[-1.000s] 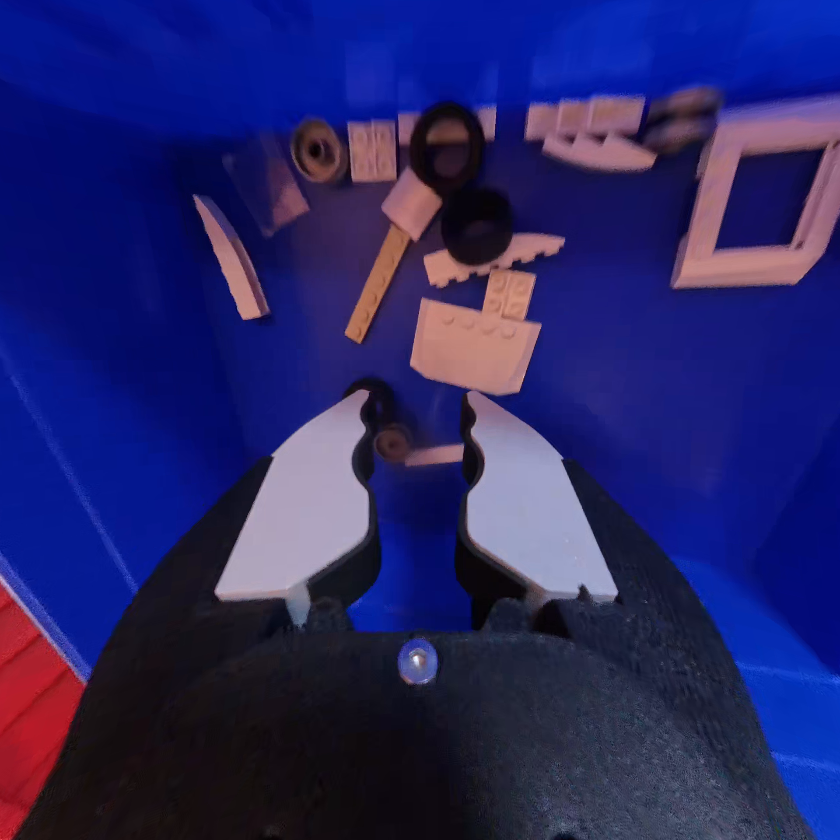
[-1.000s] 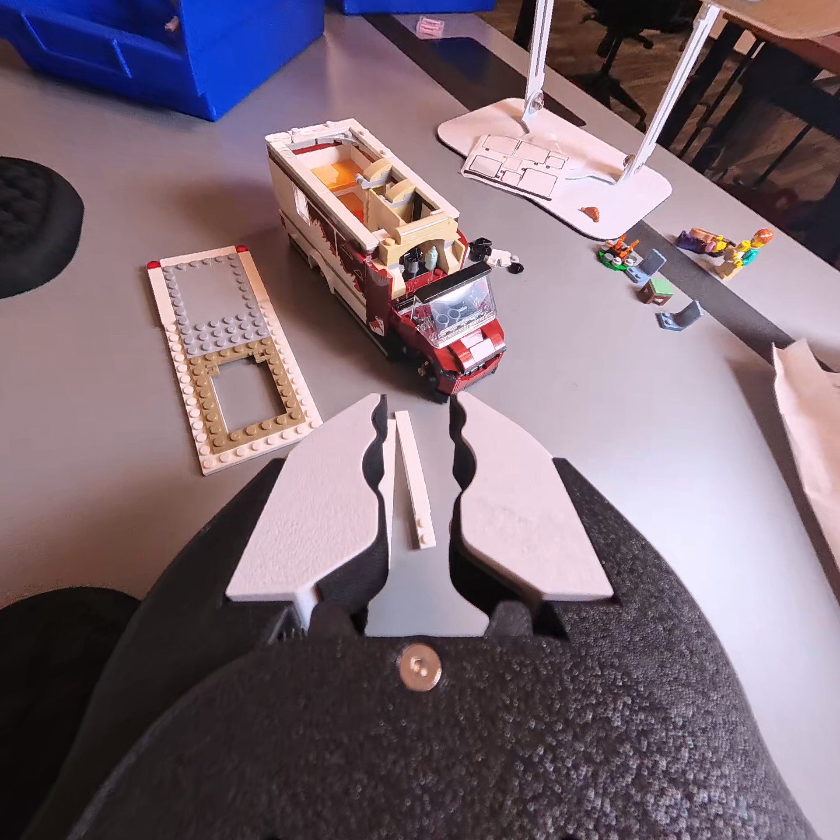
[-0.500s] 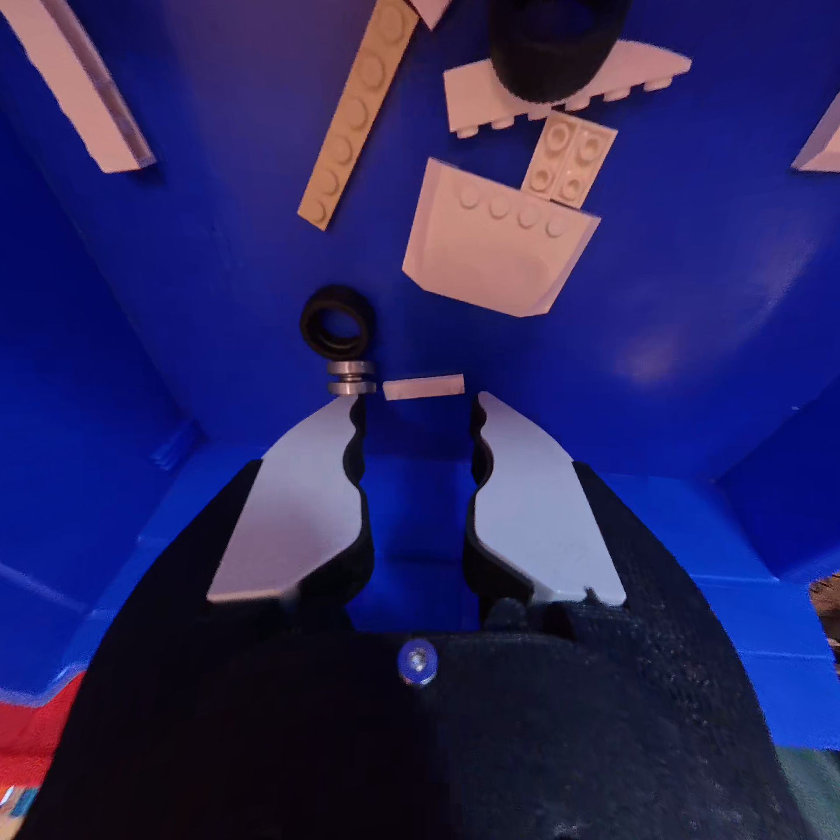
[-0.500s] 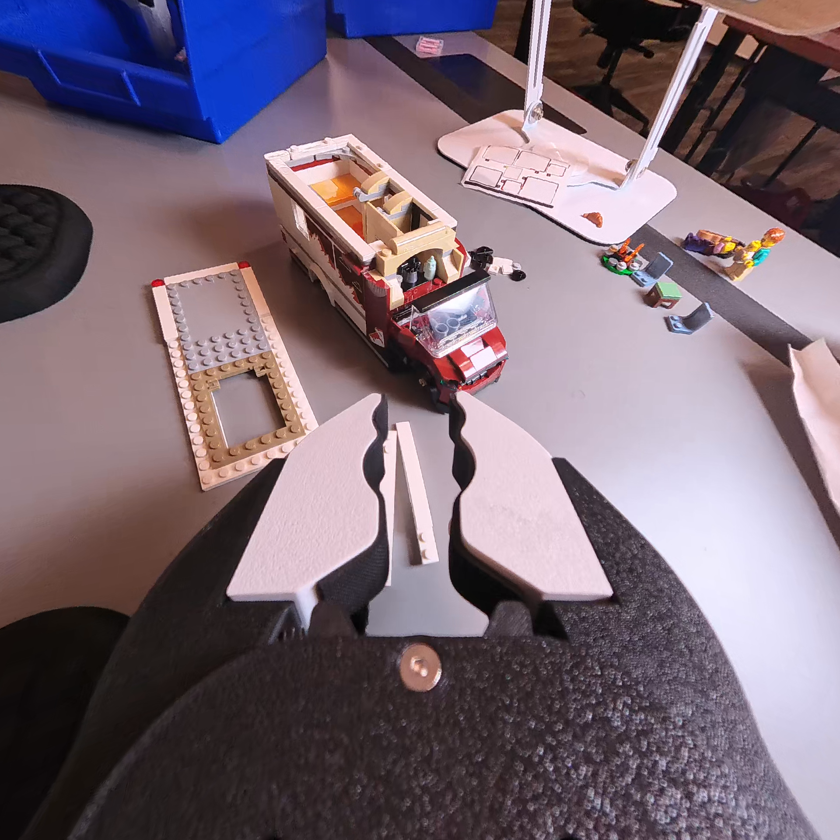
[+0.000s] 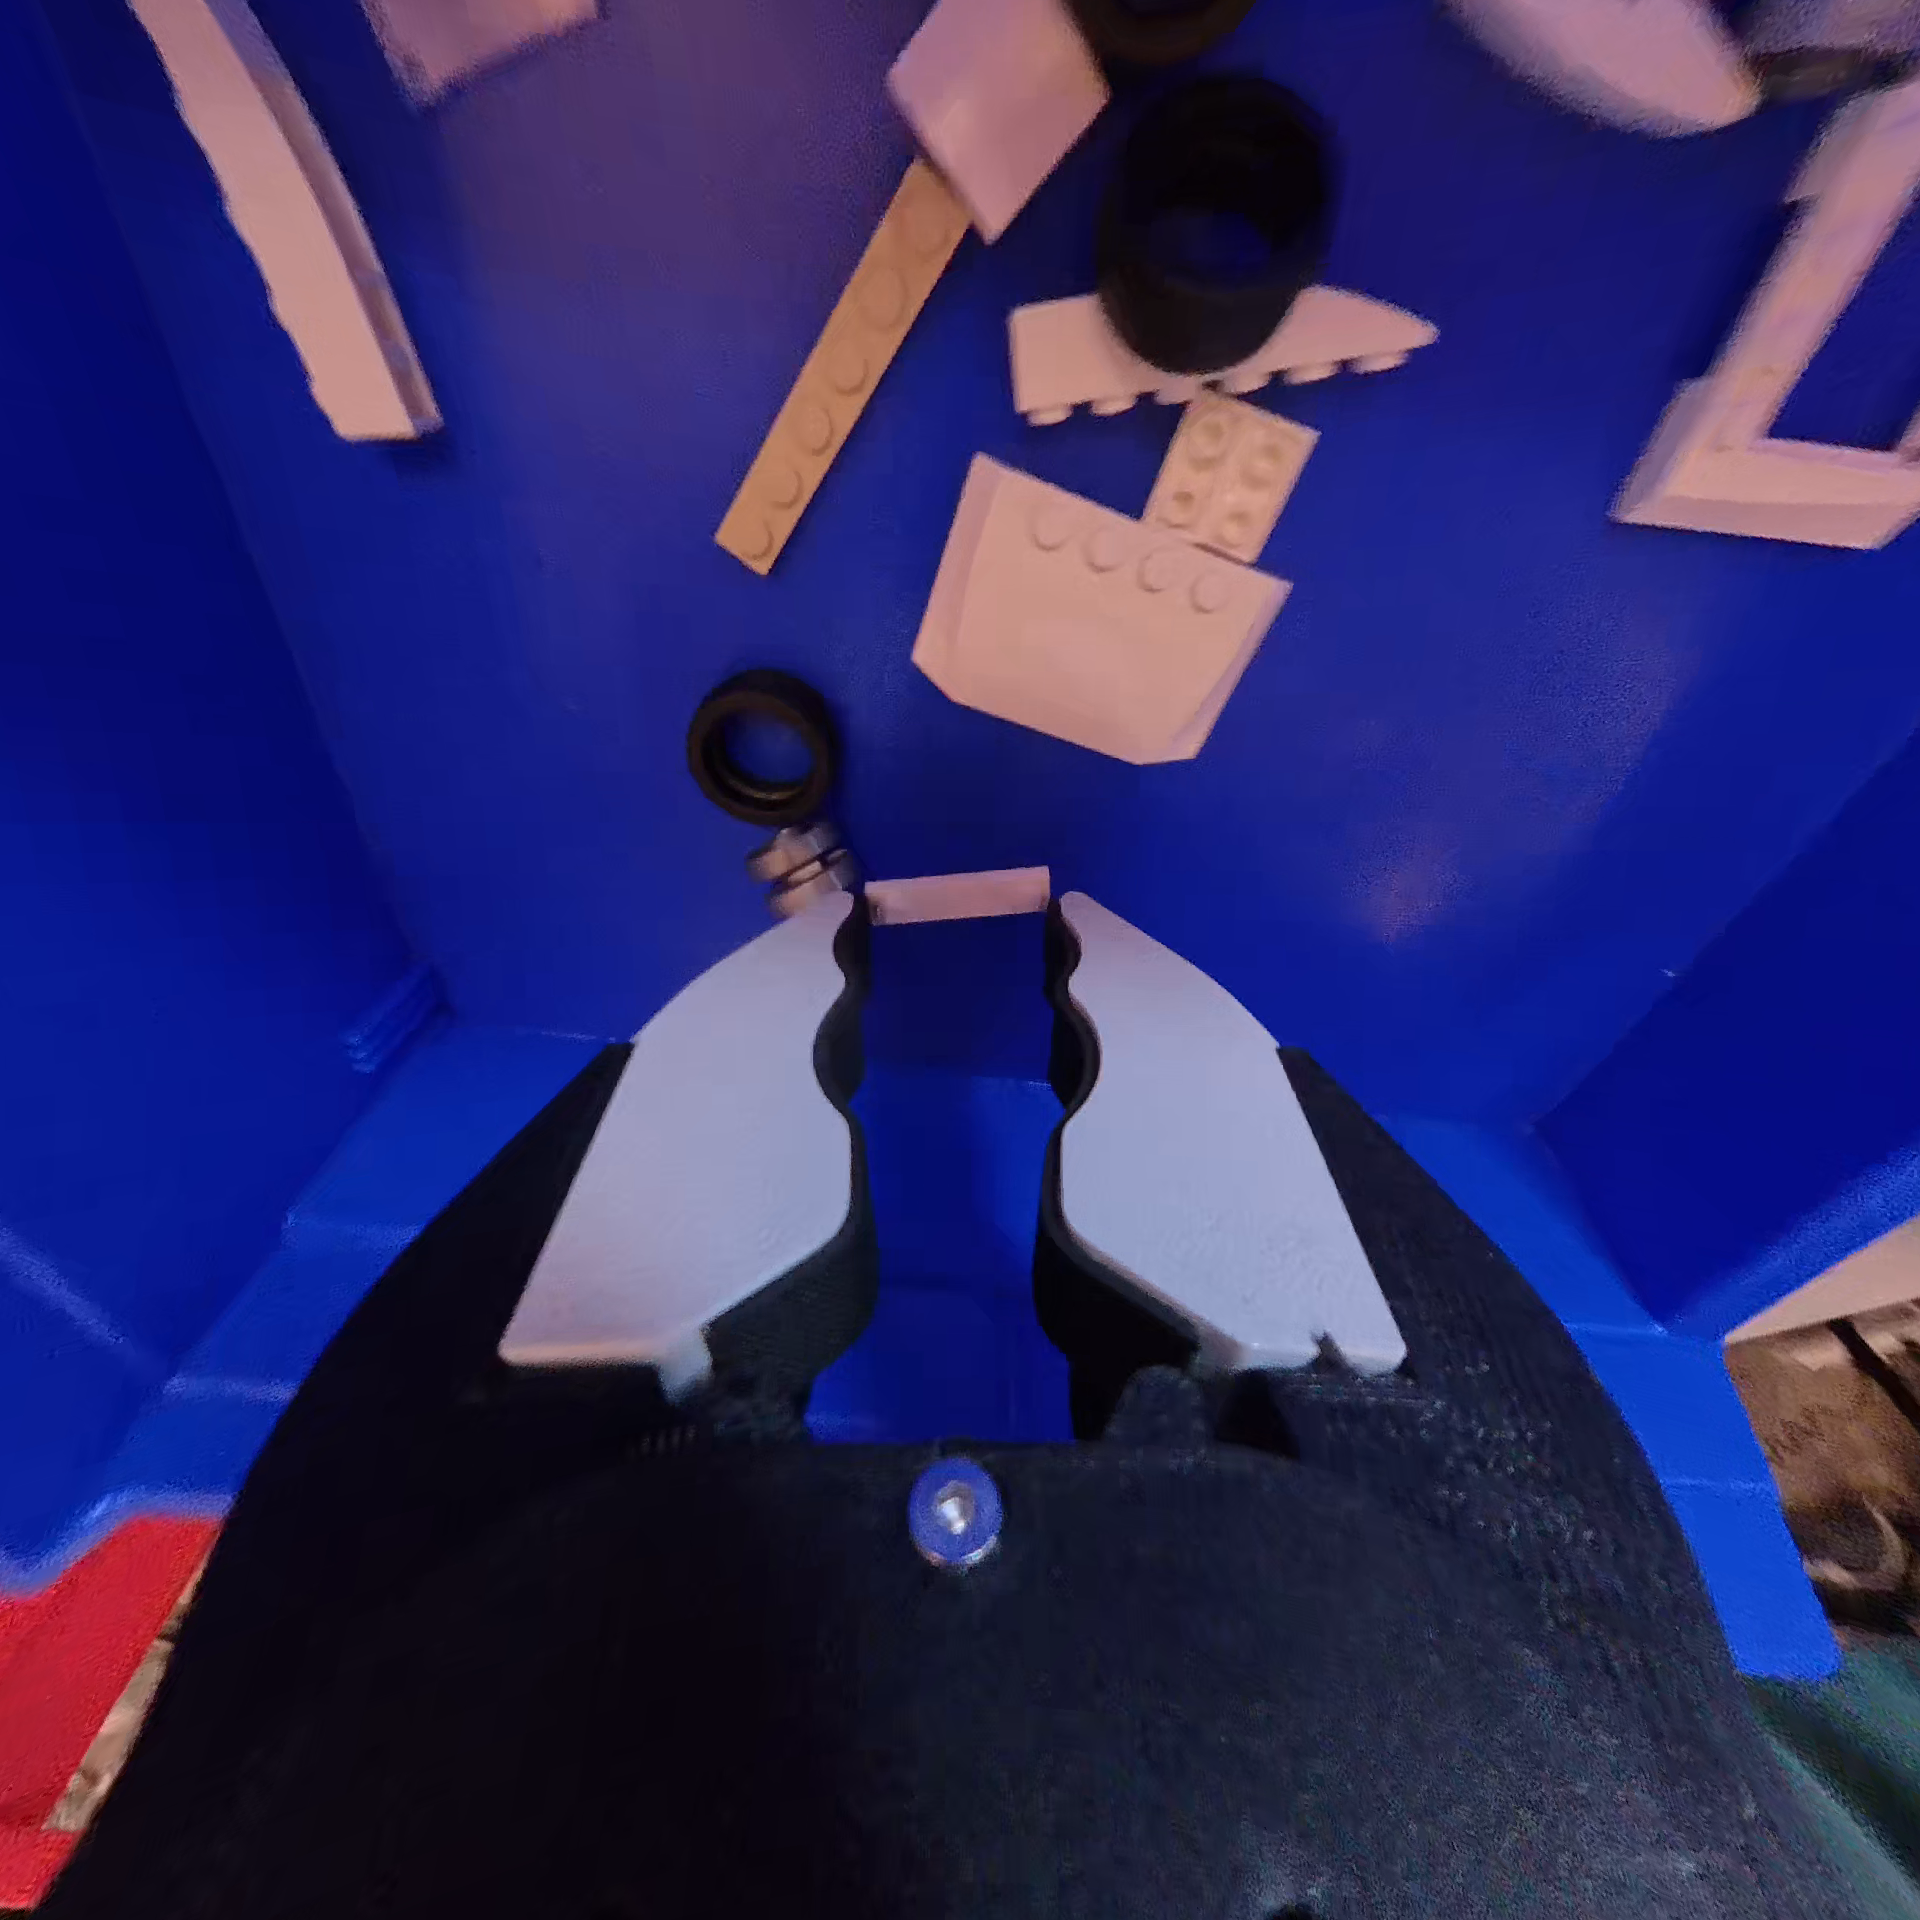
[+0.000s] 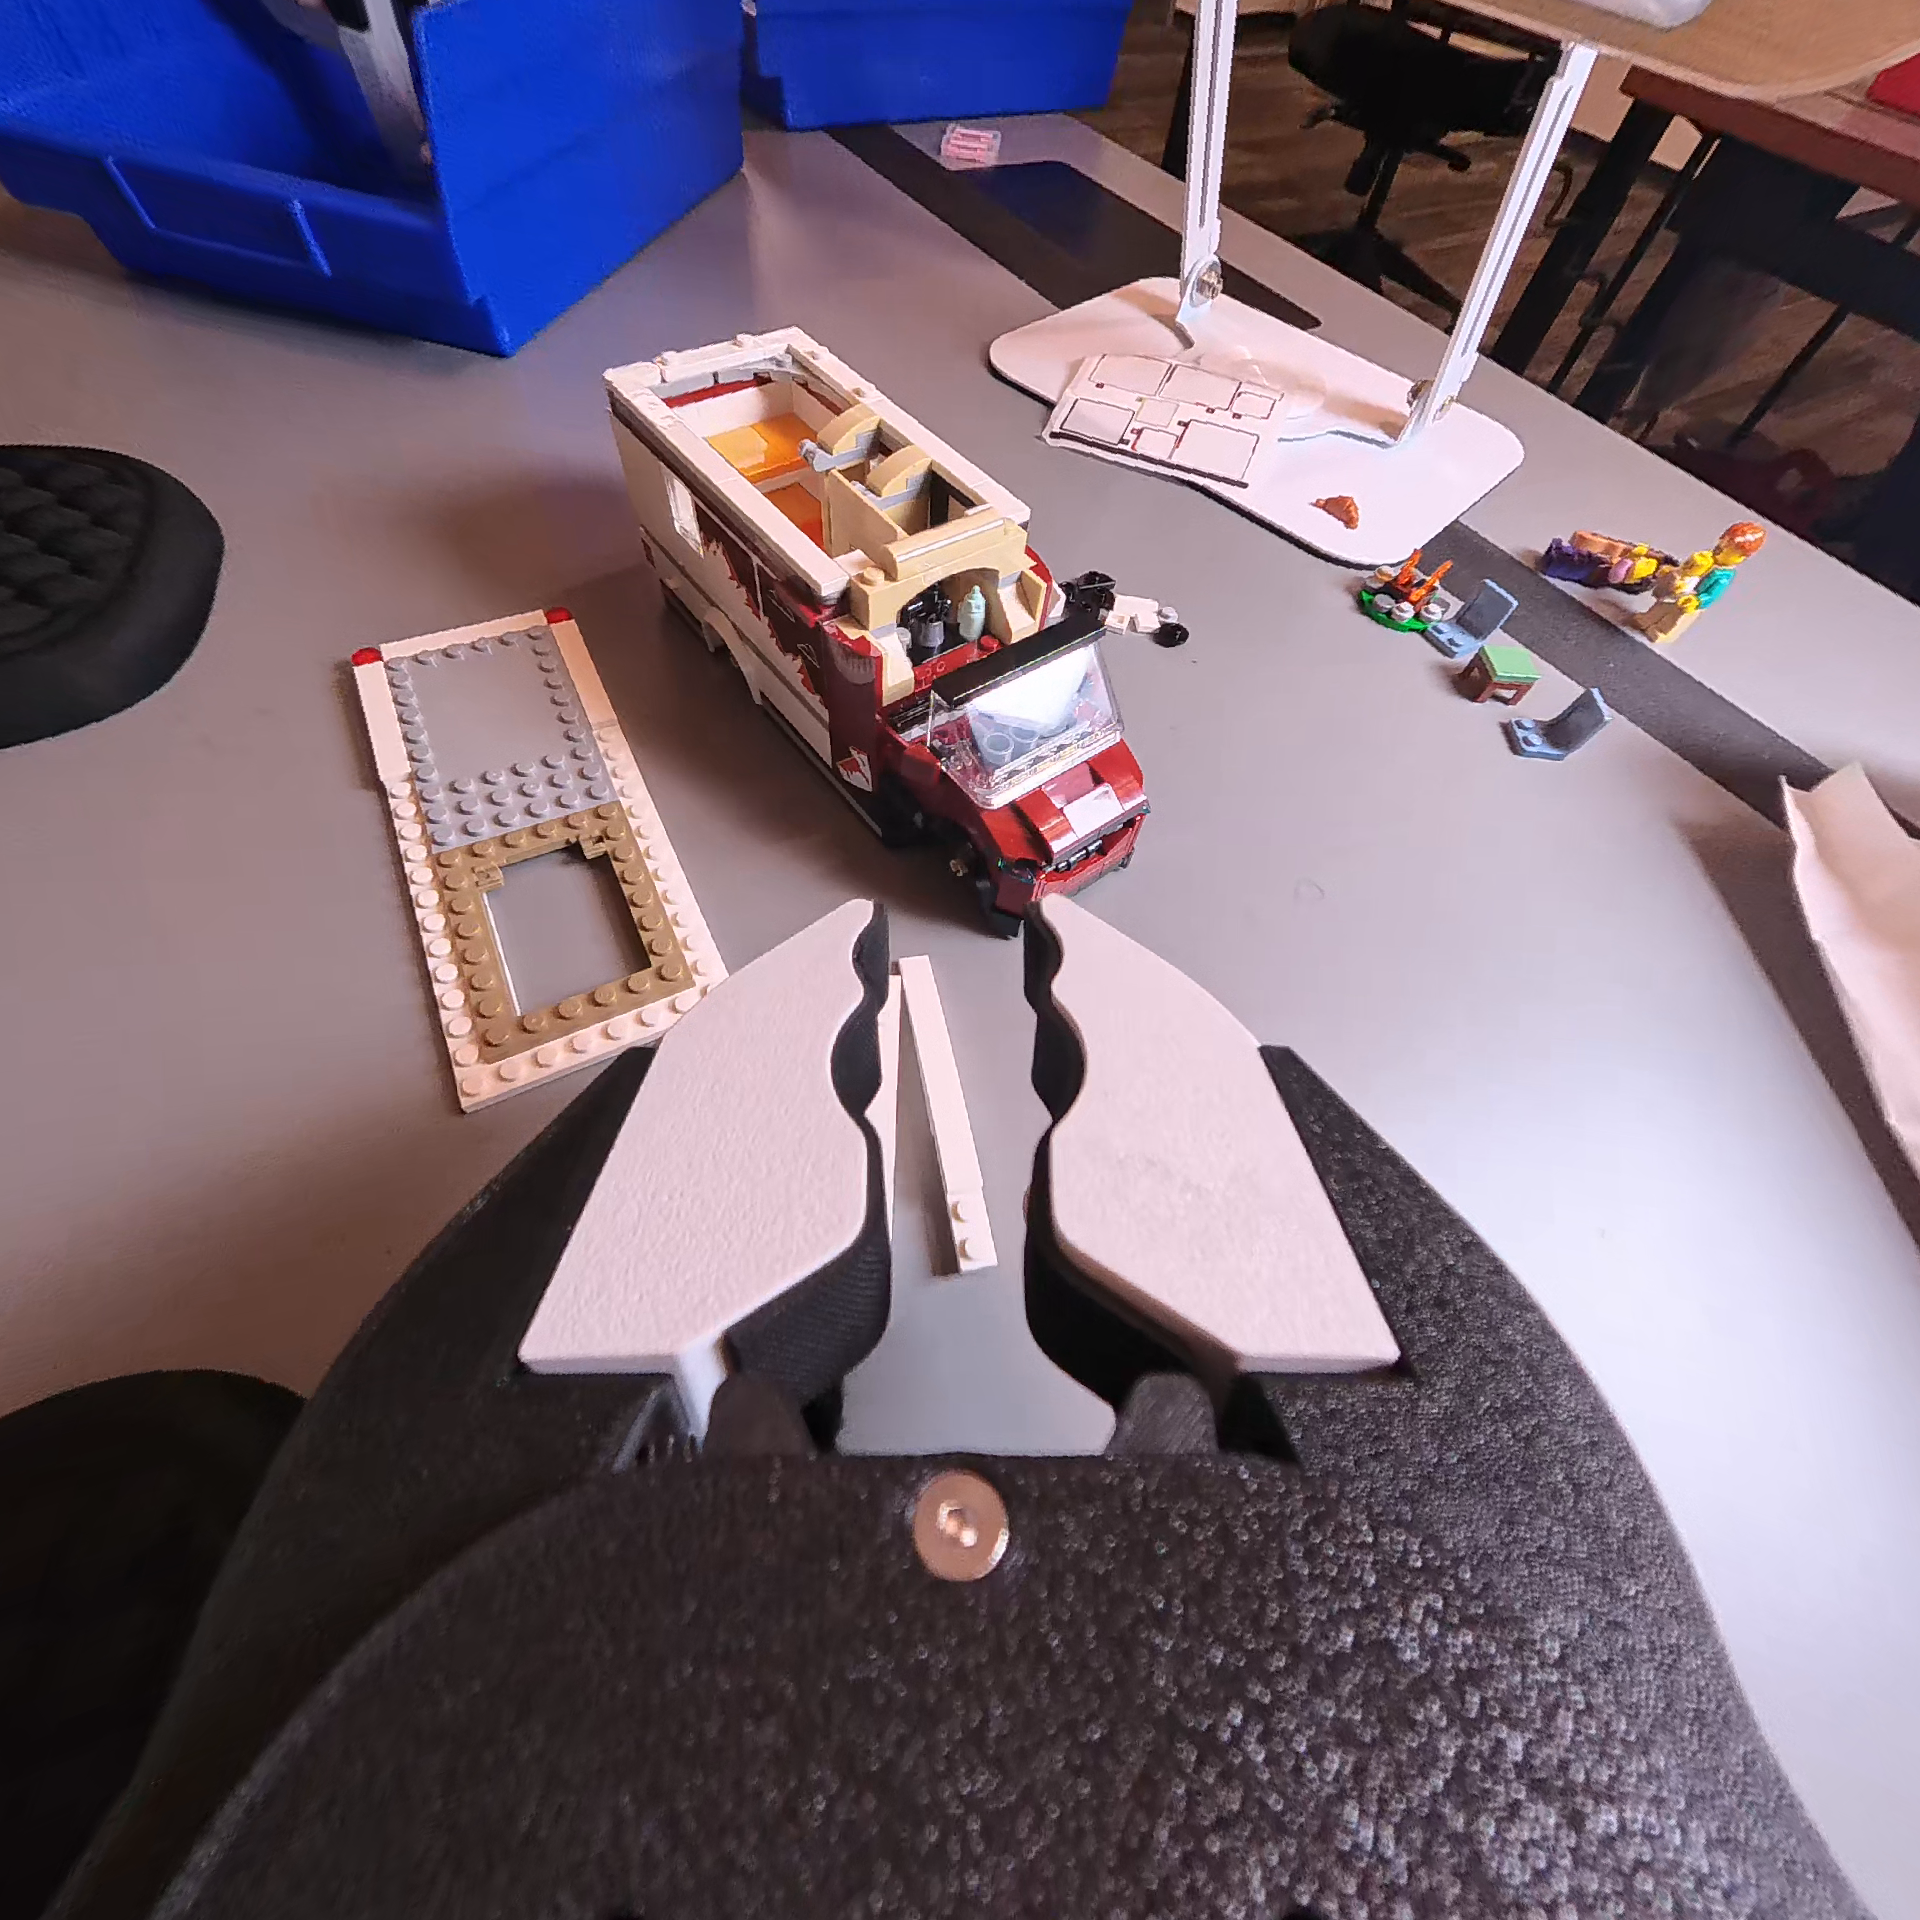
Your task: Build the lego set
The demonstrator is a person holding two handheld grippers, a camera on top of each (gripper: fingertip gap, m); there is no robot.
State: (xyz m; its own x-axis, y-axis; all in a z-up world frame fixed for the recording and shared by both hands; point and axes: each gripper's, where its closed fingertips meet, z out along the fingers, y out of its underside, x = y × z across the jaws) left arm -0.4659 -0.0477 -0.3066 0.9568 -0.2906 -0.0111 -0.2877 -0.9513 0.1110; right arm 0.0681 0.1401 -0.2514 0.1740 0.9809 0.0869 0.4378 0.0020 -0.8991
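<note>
My left gripper point(image 5: 954, 914) is down inside a blue bin point(image 5: 416, 727) of loose bricks. Its fingertips are closed on the two ends of a small white tile point(image 5: 956, 896) on the bin floor. A grey wheel hub point(image 5: 800, 862) and a small black tyre point(image 5: 762, 750) lie just left of the tips. A white sloped brick point(image 5: 1091, 634) lies beyond. My right gripper point(image 6: 956, 925) is open above the grey table. A long white strip point(image 6: 940, 1101) lies on the table between its fingers, touching neither pad plainly. A red and cream brick camper van point(image 6: 862, 613) stands just ahead.
A tan strip point(image 5: 847, 364), a large black tyre point(image 5: 1210, 223) and white bricks lie deeper in the bin. On the table are a studded roof plate point(image 6: 520, 831), blue bins point(image 6: 468, 156), a white stand base point(image 6: 1299, 416), a minifigure point(image 6: 1694, 582) and a black pad point(image 6: 83, 582).
My left gripper moved down into the bin to the small white tile, and its jaws narrowed until the tips met the tile's ends. My right gripper stayed open and hardly moved.
</note>
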